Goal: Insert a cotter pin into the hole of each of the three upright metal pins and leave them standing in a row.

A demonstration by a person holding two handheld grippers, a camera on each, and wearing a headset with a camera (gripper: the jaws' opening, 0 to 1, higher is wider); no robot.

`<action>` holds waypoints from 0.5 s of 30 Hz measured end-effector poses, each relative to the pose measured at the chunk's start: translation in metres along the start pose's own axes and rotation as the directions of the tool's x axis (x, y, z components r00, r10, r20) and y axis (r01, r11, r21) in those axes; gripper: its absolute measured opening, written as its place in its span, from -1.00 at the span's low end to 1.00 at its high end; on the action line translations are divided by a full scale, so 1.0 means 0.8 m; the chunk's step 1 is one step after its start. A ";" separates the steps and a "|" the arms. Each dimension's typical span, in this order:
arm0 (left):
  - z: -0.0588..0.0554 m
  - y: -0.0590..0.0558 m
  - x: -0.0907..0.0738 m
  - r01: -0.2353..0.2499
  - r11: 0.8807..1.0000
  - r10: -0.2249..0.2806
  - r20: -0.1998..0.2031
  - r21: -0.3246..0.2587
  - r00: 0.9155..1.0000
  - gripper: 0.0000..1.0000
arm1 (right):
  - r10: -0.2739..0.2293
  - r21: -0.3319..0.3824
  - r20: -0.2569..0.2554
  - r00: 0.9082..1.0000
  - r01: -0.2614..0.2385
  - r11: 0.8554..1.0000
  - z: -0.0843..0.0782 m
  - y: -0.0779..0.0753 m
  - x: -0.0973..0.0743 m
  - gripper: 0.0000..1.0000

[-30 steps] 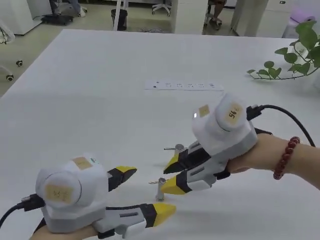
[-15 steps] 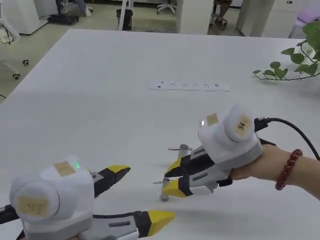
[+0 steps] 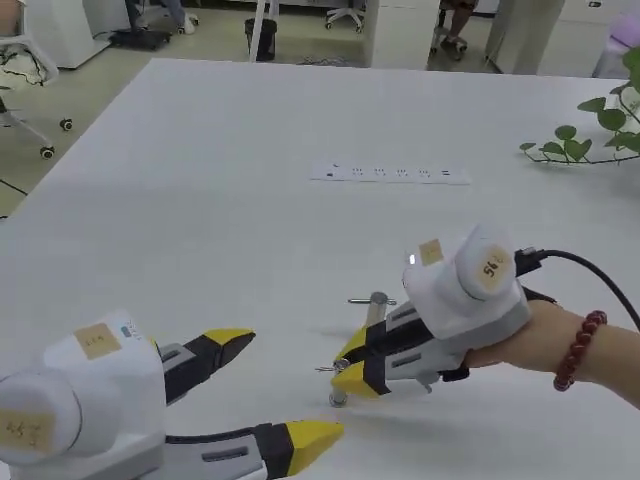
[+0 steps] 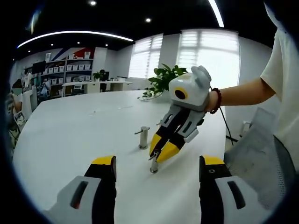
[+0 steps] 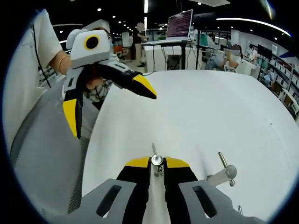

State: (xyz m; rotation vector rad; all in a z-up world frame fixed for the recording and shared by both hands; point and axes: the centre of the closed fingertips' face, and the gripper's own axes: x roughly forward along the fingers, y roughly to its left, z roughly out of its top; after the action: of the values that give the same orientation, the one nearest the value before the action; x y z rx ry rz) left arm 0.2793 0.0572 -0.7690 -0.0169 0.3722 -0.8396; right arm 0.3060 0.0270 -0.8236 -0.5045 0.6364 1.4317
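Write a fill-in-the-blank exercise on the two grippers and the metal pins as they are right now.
1. The right gripper is ___ on the near metal pin.
2. The left gripper has its jaws ___, with nothing between them.
3. The far metal pin stands ___ on the white table, apart from both grippers.
Missing words: shut; open; upright.

Open-plan office, long white table (image 3: 200, 200), swivel chairs (image 3: 345, 15), wall shelves (image 4: 77, 67), monitor (image 5: 180, 23), potted plant (image 4: 163, 77)

A grey metal pin (image 3: 377, 305) stands upright toward the tabletop's near edge, a cotter pin (image 3: 358, 300) through its head. A second pin (image 3: 338, 393) stands just nearer, likewise threaded.
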 end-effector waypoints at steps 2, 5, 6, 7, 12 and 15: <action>0.000 0.001 -0.002 -0.006 1.000 0.006 0.002 -0.007 1.000 0.43 | 0.001 -0.012 0.000 1.000 -0.001 1.000 0.000 0.000 0.000 -0.76; -0.002 0.003 -0.003 -0.011 1.000 0.011 0.001 -0.008 1.000 0.42 | 0.001 -0.028 0.001 1.000 -0.001 1.000 0.000 -0.001 0.000 -0.77; -0.003 0.004 -0.004 -0.013 1.000 0.013 -0.003 -0.009 1.000 0.42 | 0.000 -0.034 0.000 1.000 0.000 0.999 0.000 -0.001 0.000 -0.78; -0.004 0.004 -0.004 -0.015 1.000 0.015 -0.007 -0.009 1.000 0.41 | -0.002 -0.044 -0.001 1.000 0.002 0.999 0.000 -0.002 -0.001 -0.78; -0.004 0.007 -0.007 -0.025 1.000 0.025 -0.004 -0.013 1.000 0.40 | -0.005 -0.068 -0.003 1.000 0.005 0.998 0.001 -0.002 0.000 -0.80; -0.006 0.009 -0.009 -0.033 0.999 0.033 -0.006 -0.016 0.999 0.39 | -0.015 -0.067 0.003 1.000 0.015 0.998 0.001 -0.004 0.001 -0.81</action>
State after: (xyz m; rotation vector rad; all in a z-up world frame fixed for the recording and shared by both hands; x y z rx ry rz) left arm 0.2787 0.0679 -0.7721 -0.0231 0.3833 -0.8039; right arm 0.3089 0.0279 -0.8233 -0.5594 0.5829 1.4435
